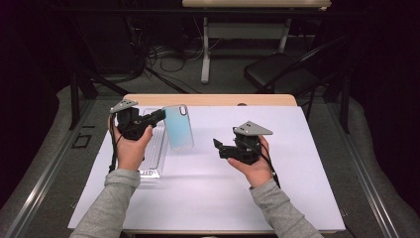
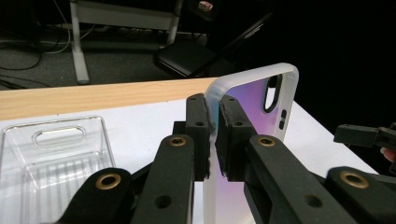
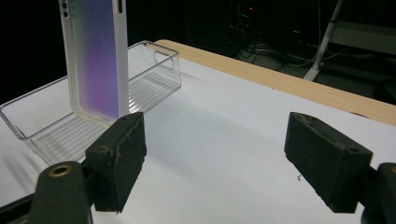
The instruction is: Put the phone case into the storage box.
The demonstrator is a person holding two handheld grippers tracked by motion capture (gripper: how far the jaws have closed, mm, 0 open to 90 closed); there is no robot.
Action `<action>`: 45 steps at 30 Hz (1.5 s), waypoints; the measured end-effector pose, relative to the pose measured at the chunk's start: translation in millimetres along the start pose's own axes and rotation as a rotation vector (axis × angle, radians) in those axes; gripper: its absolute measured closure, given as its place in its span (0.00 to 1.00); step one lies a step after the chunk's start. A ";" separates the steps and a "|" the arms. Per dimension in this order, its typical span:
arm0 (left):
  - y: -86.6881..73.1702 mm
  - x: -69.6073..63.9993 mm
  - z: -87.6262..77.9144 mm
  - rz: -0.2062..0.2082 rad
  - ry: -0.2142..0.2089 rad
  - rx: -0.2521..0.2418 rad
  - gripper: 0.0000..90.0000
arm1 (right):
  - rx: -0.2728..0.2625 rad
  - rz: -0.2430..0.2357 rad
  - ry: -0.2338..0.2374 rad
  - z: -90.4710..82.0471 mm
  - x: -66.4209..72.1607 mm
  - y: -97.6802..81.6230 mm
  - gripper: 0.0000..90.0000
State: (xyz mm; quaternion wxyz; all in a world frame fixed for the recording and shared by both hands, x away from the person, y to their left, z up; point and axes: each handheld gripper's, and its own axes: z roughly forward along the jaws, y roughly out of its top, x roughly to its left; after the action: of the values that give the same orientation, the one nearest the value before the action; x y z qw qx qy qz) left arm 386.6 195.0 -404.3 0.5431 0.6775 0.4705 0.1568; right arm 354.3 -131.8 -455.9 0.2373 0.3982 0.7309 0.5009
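Pinching the phone case (image 2: 254, 100), your left gripper (image 2: 212, 140) lifts it clear of the clear tray (image 2: 28, 140). Your right gripper (image 3: 215, 158) gapes, holding nothing.

Bare white table (image 1: 208, 193) between the hands; clear tray (image 1: 154, 148) blocks the left edge

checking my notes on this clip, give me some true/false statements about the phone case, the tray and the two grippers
1. The left gripper is shut on the phone case. True.
2. The right gripper holds the phone case. False: its jaws stand open with nothing between them.
3. The clear plastic tray has a phone lying in it. False: nothing lies in it.
4. The phone case is lifted off the white table cover. True.
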 end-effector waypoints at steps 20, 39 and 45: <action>27.5 14.0 -8.2 0.011 0.028 -0.013 0.94 | -0.009 0.003 -0.008 -0.9 -2.3 0.5 0.23; 51.4 39.5 -5.6 0.016 0.069 -0.053 0.94 | -0.011 0.007 -0.017 -2.2 -5.2 1.1 0.23; 54.9 50.5 -1.0 0.029 0.097 -0.064 0.94 | -0.013 0.012 -0.020 -2.4 -6.7 1.3 0.23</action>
State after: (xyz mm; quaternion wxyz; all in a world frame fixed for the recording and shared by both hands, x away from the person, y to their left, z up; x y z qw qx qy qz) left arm 437.1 238.2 -370.5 0.5389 0.6581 0.4811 0.2121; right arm 356.7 -138.3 -454.1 0.2445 0.4059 0.7228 0.5031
